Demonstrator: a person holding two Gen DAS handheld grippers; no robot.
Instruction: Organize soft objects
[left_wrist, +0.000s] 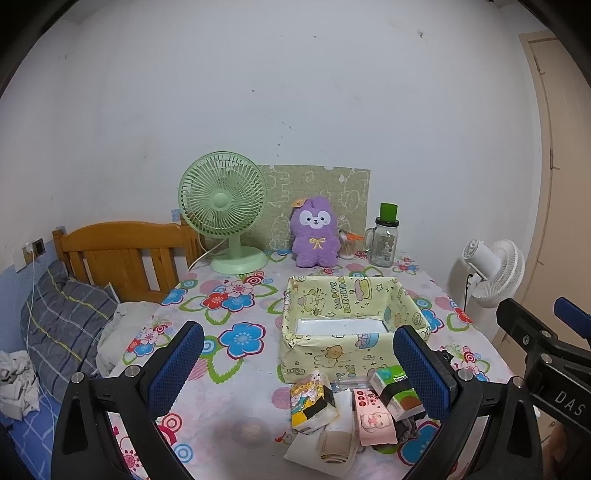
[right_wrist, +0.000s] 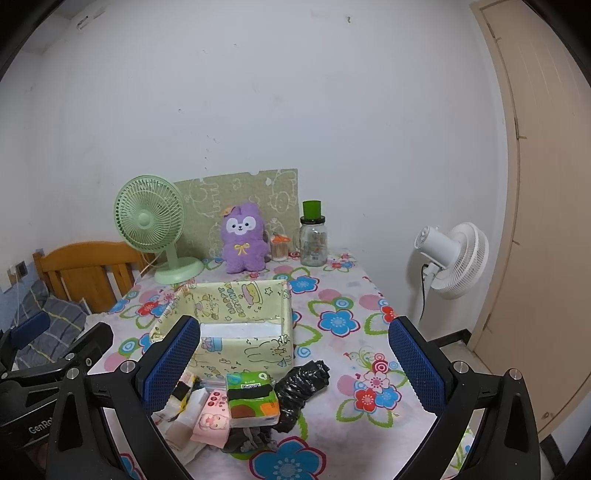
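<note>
On the floral table (left_wrist: 236, 306), a heap of soft packets — pink pack (right_wrist: 211, 421), green tissue pack (right_wrist: 252, 400), black bag (right_wrist: 301, 387) — lies just before the yellow box (left_wrist: 354, 325); left gripper (left_wrist: 299, 365) and right gripper (right_wrist: 295, 358) hover above with jaws spread wide, grasping nothing

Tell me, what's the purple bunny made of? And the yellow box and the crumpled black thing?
The purple bunny looks like fuzzy plush fabric; its surface is fluffy. The yellow box seems to be cardboard wrapped in printed cartoon paper, slightly glossy, though that's a guess. The crumpled black thing looks like thin shiny plastic film, judging by its wrinkles and glints.
</note>
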